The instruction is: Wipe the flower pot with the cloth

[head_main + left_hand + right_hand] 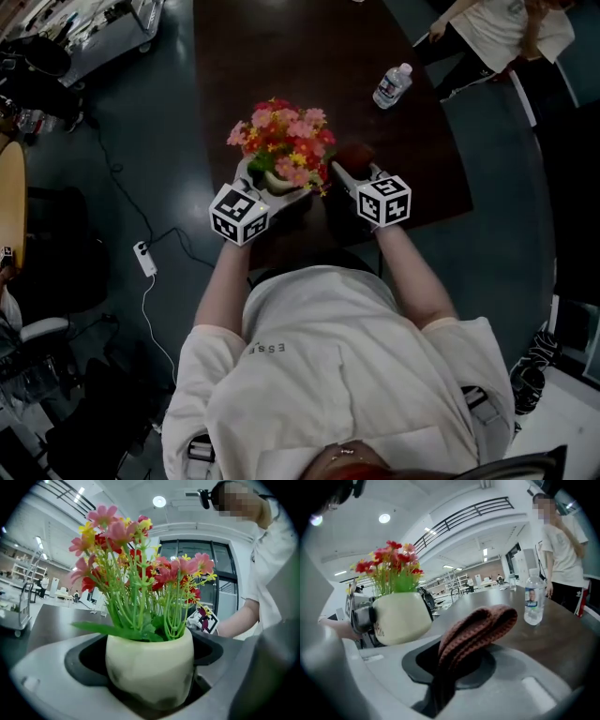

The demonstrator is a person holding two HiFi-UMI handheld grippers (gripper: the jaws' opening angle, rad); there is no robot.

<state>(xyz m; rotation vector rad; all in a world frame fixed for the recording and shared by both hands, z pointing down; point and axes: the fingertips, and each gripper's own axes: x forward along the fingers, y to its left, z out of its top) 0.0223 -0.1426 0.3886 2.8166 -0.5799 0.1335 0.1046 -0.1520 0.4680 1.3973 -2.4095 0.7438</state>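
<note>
A cream flower pot (150, 667) with pink, red and yellow artificial flowers (281, 141) is clamped between the jaws of my left gripper (272, 183), lifted a little above the dark table. My right gripper (347, 169) is shut on a folded brown knitted cloth (476, 632), whose loop sticks out forward. In the right gripper view the pot (401, 616) lies just left of the cloth, a small gap apart. The cloth (354, 155) shows as a dark red lump right of the flowers in the head view.
A clear plastic water bottle (392, 86) stands on the dark brown table (309, 56) ahead and to the right. A person (497, 33) stands beyond the table's far right corner. A cable and plug (145, 258) lie on the floor to the left.
</note>
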